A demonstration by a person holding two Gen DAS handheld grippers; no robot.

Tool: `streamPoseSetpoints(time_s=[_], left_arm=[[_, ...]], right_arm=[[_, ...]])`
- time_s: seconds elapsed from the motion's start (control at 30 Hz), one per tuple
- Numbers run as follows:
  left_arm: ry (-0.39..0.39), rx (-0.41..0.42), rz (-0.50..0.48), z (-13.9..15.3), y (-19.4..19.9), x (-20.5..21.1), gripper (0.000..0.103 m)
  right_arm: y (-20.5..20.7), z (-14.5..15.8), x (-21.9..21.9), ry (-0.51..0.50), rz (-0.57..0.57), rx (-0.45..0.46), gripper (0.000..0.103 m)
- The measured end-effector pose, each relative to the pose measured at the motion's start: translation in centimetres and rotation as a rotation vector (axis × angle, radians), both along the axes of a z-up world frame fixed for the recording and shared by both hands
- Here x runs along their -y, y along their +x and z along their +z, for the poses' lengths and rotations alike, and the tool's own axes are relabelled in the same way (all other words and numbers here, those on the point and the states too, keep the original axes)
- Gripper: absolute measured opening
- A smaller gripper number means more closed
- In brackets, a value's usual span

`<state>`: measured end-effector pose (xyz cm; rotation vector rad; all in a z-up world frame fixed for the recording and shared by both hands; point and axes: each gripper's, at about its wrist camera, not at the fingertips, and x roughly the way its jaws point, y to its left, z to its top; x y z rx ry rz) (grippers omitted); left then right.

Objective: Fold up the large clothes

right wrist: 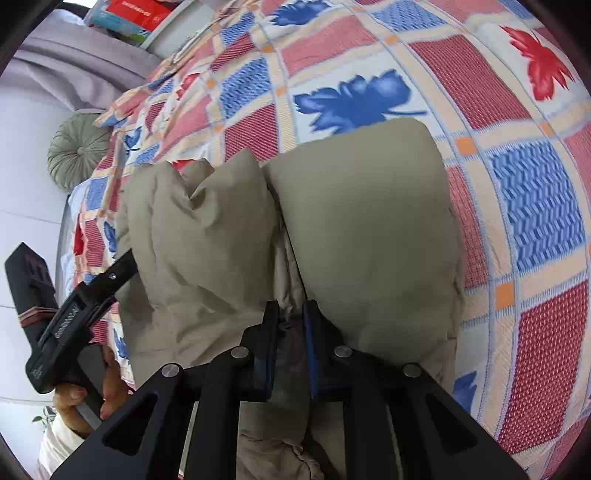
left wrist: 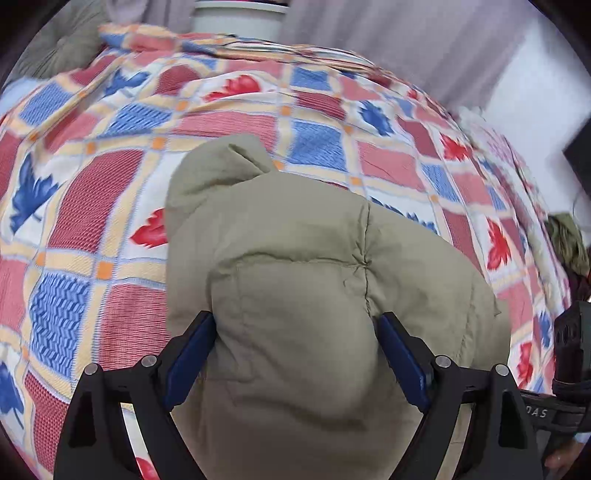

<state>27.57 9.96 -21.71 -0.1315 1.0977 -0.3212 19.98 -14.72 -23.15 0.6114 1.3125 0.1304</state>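
The jaws of the right gripper are drawn close together, and a narrow dark fold of the khaki padded jacket is pinched between the blue pads. The jaws of the left gripper are spread wide, and a thick puffy bulge of the same jacket is pressed between them, both pads being laid against its sides. In the right wrist view the left gripper is seen from the side at the jacket's left edge, held by a hand; its fingertips are hidden there behind the cloth.

The jacket is bunched in two padded lobes on a bed covered with a checked bedspread printed with red and blue leaves. Around the jacket the bedspread is laid bare on the far side and to the right in the right wrist view, and on the left and far side in the left wrist view. The bed's edge is seen at the left of the right wrist view, where a round pleated green cushion is set beside a pale wall. Grey curtains are hung beyond the bed's far edge, and a white cylindrical object is partly seen there.
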Motion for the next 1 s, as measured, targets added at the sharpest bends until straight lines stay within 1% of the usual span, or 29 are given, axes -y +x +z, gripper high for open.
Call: streamPoseSetpoints(time_s=[0.03,0.1,0.2,0.3,0.37,0.5,0.6,0.63,0.67,0.8,0.9,1.0], left_arm=[[0.032,0.016,-0.030,0.0,-0.4,1.2,0.088],[0.084,0.043,-0.070,0.0,-1.1,2.8,0.088],[0.129,0.058,-0.083,-0.1,-1.8,3.8,0.089],[0.123,0.046,-0.069,-0.2,-1.9,3.4,0.089],[0.121,0.038,-0.059,-0.2,-1.9,3.1,0.089],[0.138,0.029,-0.036,0.2,-2.0,2.6,0.089],[0.154,0.027,-0.017,1.0,-2.5,2.2,0.089],[0.159,0.026,-0.011,1.4,-2.8,2.0,0.089],[0.160,0.025,-0.008,1.6,-3.1,1.8,0.089],[0.161,-0.004,-0.003,2.5,-4.6,0.9,0.089],[0.173,-0.039,0.003,2.7,-5.8,0.3,0.089],[0.166,-0.069,0.007,2.9,-7.4,-0.3,0.089]], right_arm=[[-0.8,-0.6,0.3,-0.010,-0.010,-0.012,0.011],[-2.2,-1.6,0.7,-0.020,-0.022,-0.030,0.011],[-3.4,-2.5,1.1,-0.018,-0.035,-0.047,0.010],[-4.1,-2.0,1.8,0.019,-0.064,-0.056,0.011],[-4.6,-1.3,2.0,0.023,-0.063,-0.048,0.011],[-6.6,0.9,1.9,0.016,-0.044,-0.014,0.011],[-8.0,2.7,1.4,0.011,-0.013,0.025,0.011],[-8.3,3.1,1.3,0.014,0.001,0.033,0.013],[-8.5,3.2,1.1,0.018,0.014,0.034,0.015],[-9.0,3.2,0.7,0.013,0.039,0.021,0.015],[-9.3,3.0,0.9,0.021,0.029,0.007,0.015],[-9.5,2.9,0.9,0.020,0.025,-0.007,0.015]])
